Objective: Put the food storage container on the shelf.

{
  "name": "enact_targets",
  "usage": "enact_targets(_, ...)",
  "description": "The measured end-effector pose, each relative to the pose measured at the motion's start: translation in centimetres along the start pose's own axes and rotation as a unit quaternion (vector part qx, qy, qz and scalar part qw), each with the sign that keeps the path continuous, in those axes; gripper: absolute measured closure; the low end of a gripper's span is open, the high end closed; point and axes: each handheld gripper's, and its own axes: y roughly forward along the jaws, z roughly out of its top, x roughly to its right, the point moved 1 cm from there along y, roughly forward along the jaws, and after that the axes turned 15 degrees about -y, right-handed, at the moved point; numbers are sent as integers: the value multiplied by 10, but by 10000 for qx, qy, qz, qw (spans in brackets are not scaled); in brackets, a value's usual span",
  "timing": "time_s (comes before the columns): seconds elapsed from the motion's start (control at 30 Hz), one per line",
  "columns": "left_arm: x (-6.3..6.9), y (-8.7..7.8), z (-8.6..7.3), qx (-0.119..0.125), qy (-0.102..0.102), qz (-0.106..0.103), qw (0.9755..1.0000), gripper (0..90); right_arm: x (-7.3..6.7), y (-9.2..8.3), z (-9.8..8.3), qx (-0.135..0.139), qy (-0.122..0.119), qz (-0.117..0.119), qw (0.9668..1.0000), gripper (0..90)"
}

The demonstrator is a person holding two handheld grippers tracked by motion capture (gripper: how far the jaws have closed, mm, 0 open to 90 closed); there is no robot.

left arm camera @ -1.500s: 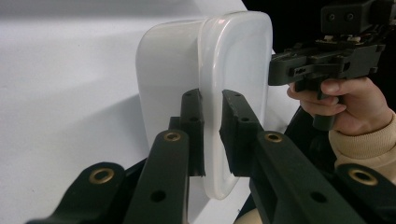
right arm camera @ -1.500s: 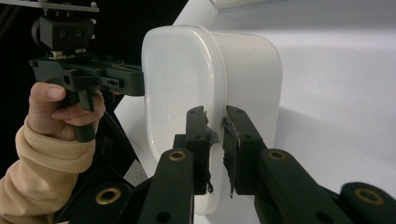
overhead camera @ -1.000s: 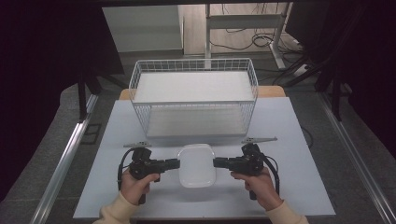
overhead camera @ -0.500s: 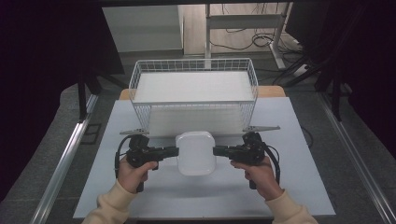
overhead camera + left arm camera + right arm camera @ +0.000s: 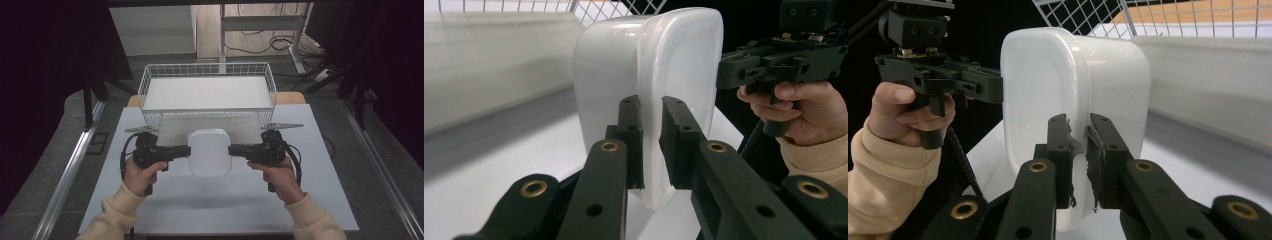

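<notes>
A white plastic box with a lid (image 5: 210, 152) hangs above the table, held from both sides just in front of the wire basket (image 5: 207, 112). My left gripper (image 5: 186, 151) is shut on the rim at its left edge, and my right gripper (image 5: 232, 150) is shut on the rim at its right edge. In the left gripper view the white box (image 5: 649, 95) has its rim pinched between my left gripper (image 5: 651, 127) pads. In the right gripper view the box (image 5: 1068, 100) sits the same way in my right gripper (image 5: 1079, 145), whose pads look frayed.
The white wire basket holds a flat white board (image 5: 207, 92) and stands at the table's far side. The pale table top (image 5: 210, 205) stretches out under the box. Metal rails (image 5: 70, 170) run along both sides of the table.
Both hands have lifted the white box off the table and carried it away from the person, toward the basket's front wall.
</notes>
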Motion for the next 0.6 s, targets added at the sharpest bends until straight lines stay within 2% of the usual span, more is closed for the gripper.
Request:
enact_targets(0.37,12,-8,23,86,181,32,9998,797,-1,-5,30,75,-221,-100,9997,805)
enact_targets(0.6,16,-12,37,165,226,68,9996,797,2,-4,45,97,-321,-149,9993,804)
